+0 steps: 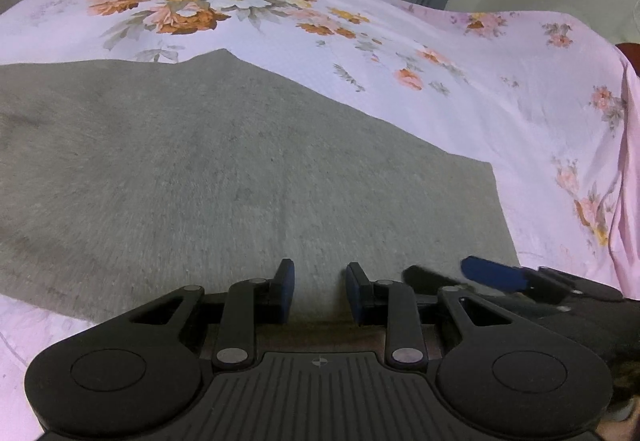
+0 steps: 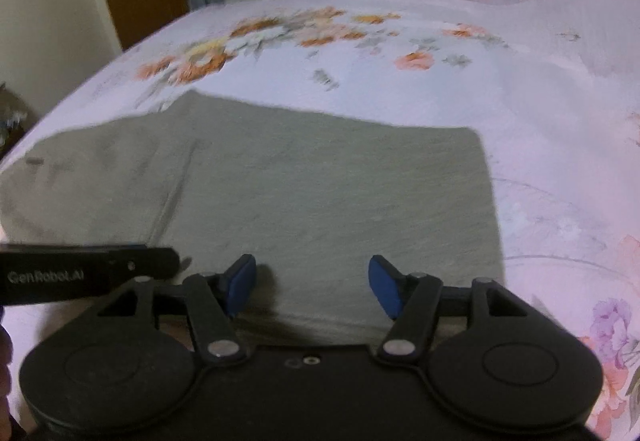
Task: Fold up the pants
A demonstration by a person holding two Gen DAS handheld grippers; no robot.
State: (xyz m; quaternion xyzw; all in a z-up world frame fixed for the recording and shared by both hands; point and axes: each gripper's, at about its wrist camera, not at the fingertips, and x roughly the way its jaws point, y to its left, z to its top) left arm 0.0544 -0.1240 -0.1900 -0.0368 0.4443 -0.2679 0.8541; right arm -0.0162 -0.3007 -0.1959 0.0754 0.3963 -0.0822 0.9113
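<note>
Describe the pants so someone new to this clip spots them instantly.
Find the bed under the pink floral sheet. Flat on its near part lie the pants, right ahead of both grippers. They are the only plain grey, unpatterned cloth there, with straight edges against the flowers.

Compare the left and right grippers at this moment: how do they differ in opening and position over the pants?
The left gripper has its fingers fairly close together; the right gripper has them spread clearly wider. The left gripper sits further in along the near edge of the gray pants, while the right gripper sits nearer the pants' right-hand end. Both are open, hold nothing, have blue pads, and point across the pants lying flat on the floral sheet.
</note>
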